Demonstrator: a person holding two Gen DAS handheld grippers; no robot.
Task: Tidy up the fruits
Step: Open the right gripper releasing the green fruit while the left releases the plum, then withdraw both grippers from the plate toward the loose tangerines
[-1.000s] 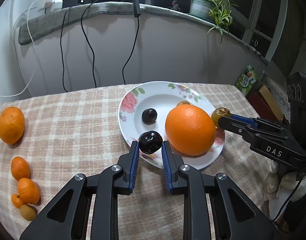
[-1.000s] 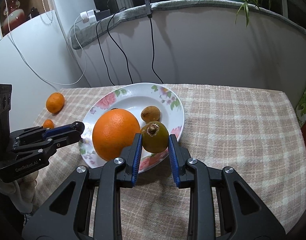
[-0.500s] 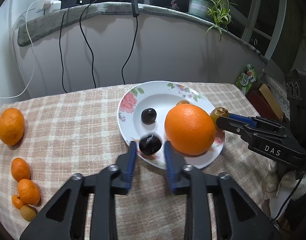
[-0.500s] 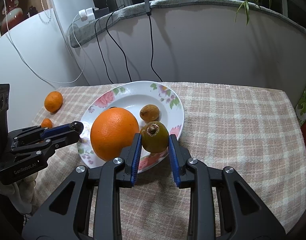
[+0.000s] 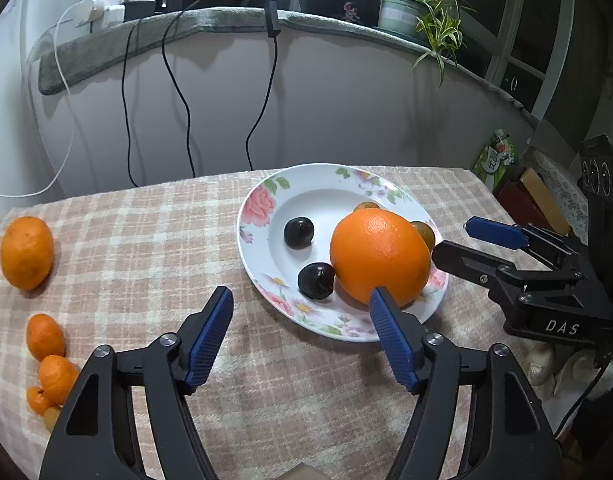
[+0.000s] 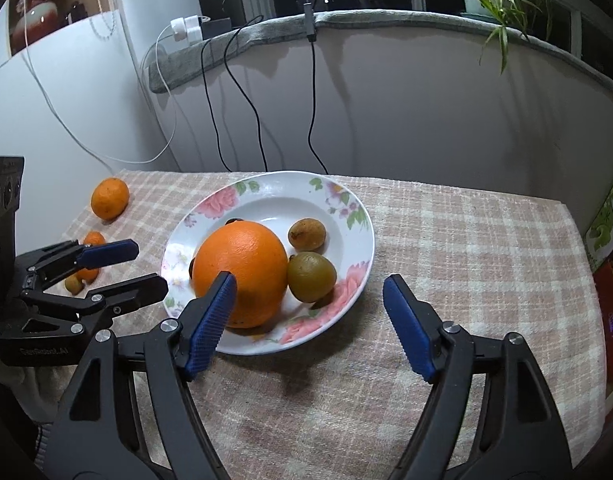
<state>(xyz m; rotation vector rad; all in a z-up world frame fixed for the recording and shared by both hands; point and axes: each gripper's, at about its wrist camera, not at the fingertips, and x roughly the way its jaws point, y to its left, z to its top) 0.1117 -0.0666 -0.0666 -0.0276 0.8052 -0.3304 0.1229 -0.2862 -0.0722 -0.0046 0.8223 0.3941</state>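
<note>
Both pairs of jaws have just been opening and now stand wide with nothing gripped: the left gripper point(image 5: 298, 312) hovers at the near rim of the flowered plate point(image 5: 258, 216), the right gripper point(image 6: 310, 304) at the plate's other near edge. Just beyond the left jaws a dark plum point(image 5: 316, 280) lies on the plate, touching the big orange point(image 5: 380, 256); a second dark plum point(image 5: 299, 233) sits further in. Ahead of the right jaws a greenish-brown fruit point(image 6: 311, 276) rests against the orange, with a smaller brown fruit point(image 6: 307, 234) just behind it. Off to the left on the checked surface point(image 5: 146, 240) lie a mandarin point(image 5: 26, 252) and a cluster of small tangerines point(image 5: 46, 352).
</note>
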